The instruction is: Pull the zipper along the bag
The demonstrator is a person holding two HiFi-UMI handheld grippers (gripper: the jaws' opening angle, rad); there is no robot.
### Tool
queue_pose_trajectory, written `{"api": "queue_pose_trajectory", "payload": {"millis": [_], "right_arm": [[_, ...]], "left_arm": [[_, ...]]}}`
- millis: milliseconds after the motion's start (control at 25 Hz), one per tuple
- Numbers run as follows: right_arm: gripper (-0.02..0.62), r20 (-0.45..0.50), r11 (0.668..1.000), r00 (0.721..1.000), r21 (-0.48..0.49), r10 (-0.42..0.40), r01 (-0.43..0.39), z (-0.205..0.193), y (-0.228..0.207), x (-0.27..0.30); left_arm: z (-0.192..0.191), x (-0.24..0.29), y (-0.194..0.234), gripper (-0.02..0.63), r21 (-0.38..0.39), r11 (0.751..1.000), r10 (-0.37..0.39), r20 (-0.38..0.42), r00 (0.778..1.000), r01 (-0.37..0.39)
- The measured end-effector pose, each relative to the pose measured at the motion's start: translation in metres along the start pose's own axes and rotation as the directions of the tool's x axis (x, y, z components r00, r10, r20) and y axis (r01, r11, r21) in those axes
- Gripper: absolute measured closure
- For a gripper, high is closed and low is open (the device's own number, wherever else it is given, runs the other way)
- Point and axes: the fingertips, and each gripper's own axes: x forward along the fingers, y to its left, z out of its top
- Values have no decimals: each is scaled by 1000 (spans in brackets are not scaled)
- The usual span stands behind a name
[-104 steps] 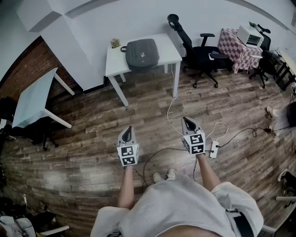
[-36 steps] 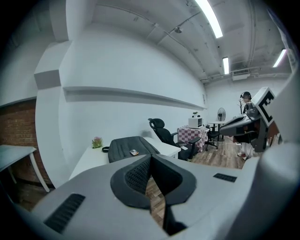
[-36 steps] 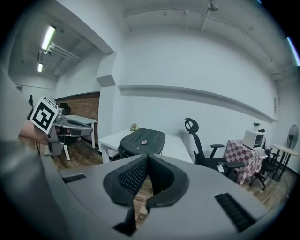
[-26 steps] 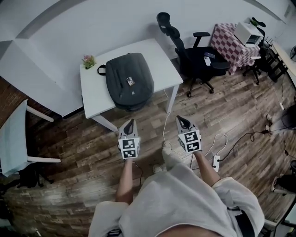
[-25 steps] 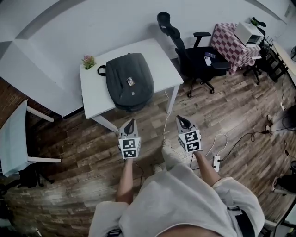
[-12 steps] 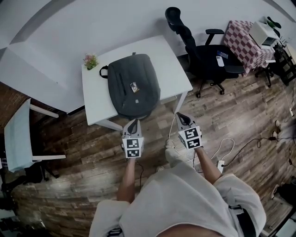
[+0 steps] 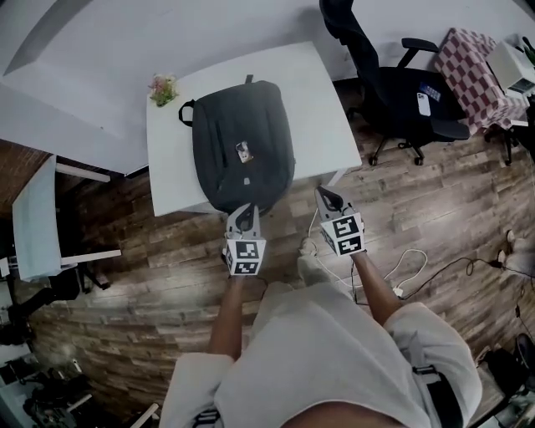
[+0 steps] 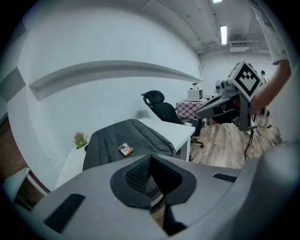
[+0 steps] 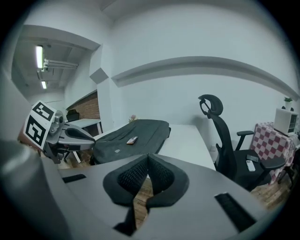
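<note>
The bag (image 7: 242, 146) lies on the table (image 7: 330, 125), long axis running away from me, its near end at the table's front edge just ahead of my left gripper (image 7: 245, 213); my right gripper (image 7: 325, 195) is farther off, both pinched closed, empty.

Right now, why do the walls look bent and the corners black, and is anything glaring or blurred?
Head view: the wide lens bows the white wall and the white rectangular table; the dark grey fabric backpack is sharp, the light even. Left gripper view: round black border, and the ceiling strip light glares. Right gripper view: same border, strip light bright, wall ledge curved.
</note>
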Motion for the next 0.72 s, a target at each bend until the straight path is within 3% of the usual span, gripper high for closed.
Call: {"api": "queue_pose_trajectory", "payload": {"millis": [280,440,600,720], "right_arm": [[581,-46,998,997,18,59,-59,-18,-10,33],[581,-75,997,994,20,74,-72,-30,-8,43],[581,-95,998,993,16,67,-66,-37,-5,52],[581,-109,998,992,14,59,-58,-42,0,51]], "left_arm": [[-10,26,-10,580,68,997,-26,-60,998,30],[-23,34,-19,580,152,985,-65,-93,994,79],[-35,41,-21,580,267,953,-113,-127,985,144],[-42,41,-23,578,372,910,-136,-149,979,183]]}}
